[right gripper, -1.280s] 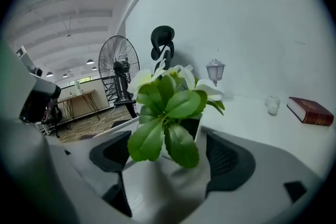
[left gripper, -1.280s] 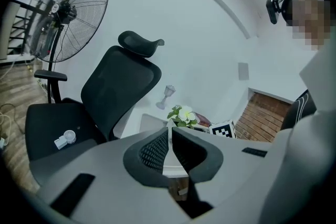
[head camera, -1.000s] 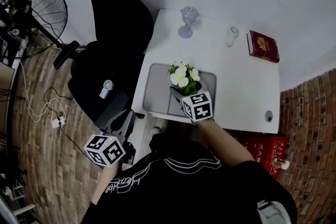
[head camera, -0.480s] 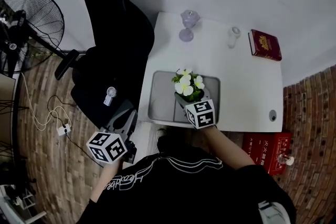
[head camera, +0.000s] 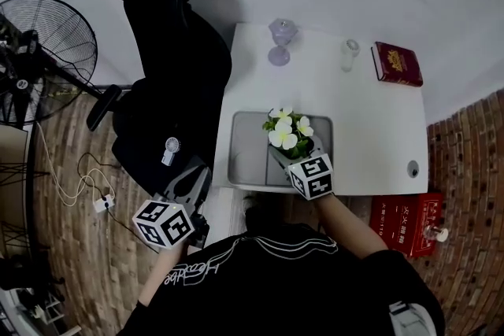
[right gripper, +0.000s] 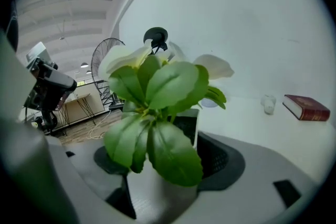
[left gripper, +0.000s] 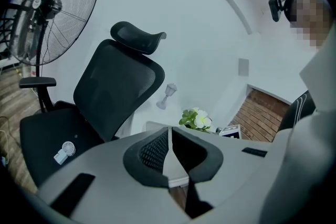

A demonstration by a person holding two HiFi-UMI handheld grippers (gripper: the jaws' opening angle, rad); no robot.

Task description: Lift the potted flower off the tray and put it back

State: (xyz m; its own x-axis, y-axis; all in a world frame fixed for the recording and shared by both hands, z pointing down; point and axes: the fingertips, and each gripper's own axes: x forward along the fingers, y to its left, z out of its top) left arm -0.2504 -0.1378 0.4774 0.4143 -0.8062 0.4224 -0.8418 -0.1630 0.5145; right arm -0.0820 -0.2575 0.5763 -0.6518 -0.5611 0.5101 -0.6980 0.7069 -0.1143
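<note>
Right claw [head camera: 287, 157] clamped on the potted flower [head camera: 288, 131] — at the right side of the tray [head camera: 248, 147].
Probably light, top-heavy and smooth-walled — best held low on the pot's body, never the soft leaves.

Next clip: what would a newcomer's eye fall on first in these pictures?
The potted flower, white blooms over green leaves, stands out against the grey tray at the near edge of the white table, with the right claw closed on its pot. Off the table to the left, the left claw hangs shut and empty beside a black office chair.
</note>
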